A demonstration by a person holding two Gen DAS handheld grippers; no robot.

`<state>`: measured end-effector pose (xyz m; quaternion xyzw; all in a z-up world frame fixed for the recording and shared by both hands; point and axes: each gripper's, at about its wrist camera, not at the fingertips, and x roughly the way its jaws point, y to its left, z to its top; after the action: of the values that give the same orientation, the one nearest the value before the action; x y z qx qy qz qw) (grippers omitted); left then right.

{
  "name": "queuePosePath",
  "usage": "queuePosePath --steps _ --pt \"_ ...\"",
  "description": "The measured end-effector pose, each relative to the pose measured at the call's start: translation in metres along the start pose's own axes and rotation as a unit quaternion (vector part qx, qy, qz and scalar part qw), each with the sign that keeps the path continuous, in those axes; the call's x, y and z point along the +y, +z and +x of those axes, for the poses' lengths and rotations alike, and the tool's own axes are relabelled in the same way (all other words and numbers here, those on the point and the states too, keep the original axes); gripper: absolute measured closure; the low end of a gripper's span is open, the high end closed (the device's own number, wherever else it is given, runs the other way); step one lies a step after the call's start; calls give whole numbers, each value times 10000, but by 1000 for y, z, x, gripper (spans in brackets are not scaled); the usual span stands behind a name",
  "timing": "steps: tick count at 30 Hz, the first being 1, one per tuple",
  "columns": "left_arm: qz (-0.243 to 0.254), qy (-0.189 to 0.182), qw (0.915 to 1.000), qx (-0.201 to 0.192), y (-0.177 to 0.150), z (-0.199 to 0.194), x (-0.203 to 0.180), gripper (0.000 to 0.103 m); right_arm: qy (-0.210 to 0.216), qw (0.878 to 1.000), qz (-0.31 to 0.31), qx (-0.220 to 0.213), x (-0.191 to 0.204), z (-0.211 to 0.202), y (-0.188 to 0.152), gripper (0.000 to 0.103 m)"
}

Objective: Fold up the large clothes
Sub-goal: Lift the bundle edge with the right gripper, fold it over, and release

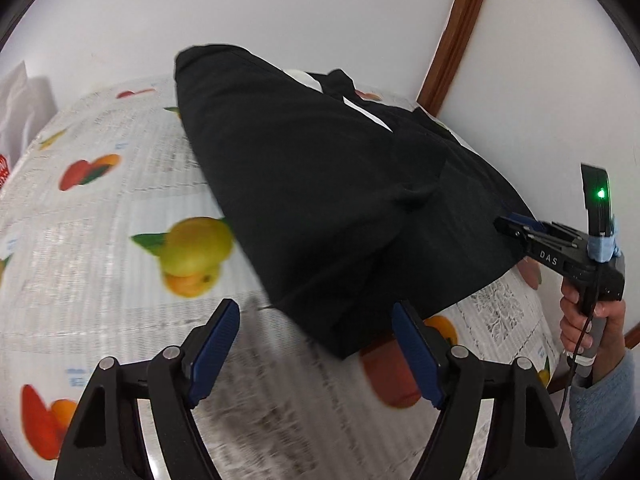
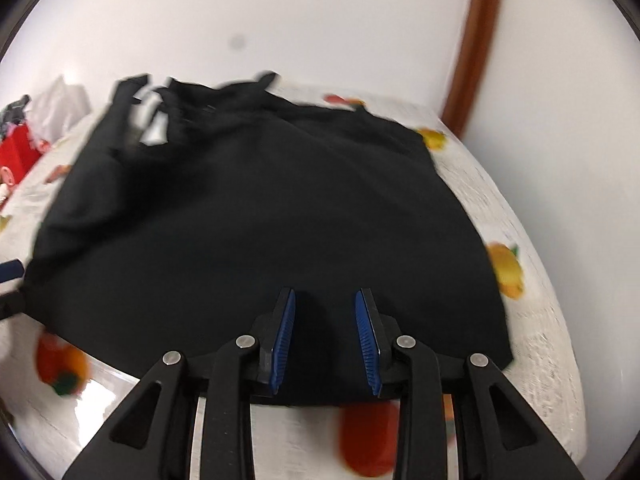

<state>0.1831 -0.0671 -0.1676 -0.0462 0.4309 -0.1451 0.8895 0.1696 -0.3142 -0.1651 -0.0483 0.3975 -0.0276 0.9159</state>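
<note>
The black garment (image 2: 260,220) lay spread on the table, over a fruit-printed tablecloth (image 1: 100,240), its near hem toward the person and its far end bunched near the wall. The right claw (image 2: 326,336) hovered over the near hem, its 2 blue pads parted with cloth seen between them but not pinched. The left claw (image 1: 316,354) stood wide apart beside the garment's corner, holding nothing. To fold well, each claw would likely need to nip only the top layer at a hem corner, then both lift evenly so the fold lands square. No container showed clearly; a red box (image 2: 16,156) at the table's far edge was too blurred to read.
</note>
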Motion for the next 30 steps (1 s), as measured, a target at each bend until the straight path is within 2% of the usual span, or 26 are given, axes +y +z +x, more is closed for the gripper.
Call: queuePosePath --steps 3,8,10,11,13,15,23,30 --pt "-99 10 9999 86 1 10 -4 35 78 9998 155 59 -18 4 -6 71" --pt "-266 208 9994 38 2 13 -8 48 -16 9998 -11 177 -12 10 -5 69" --pt "-351 305 9989 12 2 14 -6 65 -102 9998 -31 187 -8 11 -5 68" --pt "-417 323 9986 -11 2 13 -2 69 -101 9998 15 193 -7 11 -4 67" --pt "-590 307 9978 -13 0 9 6 85 -75 9998 86 167 -5 12 -4 67" --pt "-741 250 9969 35 -1 7 15 90 -137 9998 -37 141 0 12 -4 68" --pt "-866 271 9958 -69 -18 -20 41 94 178 9994 -43 280 18 11 -1 67" --pt "-1168 564 9914 -168 -41 -57 89 94 706 9965 -371 239 79 5 4 67"
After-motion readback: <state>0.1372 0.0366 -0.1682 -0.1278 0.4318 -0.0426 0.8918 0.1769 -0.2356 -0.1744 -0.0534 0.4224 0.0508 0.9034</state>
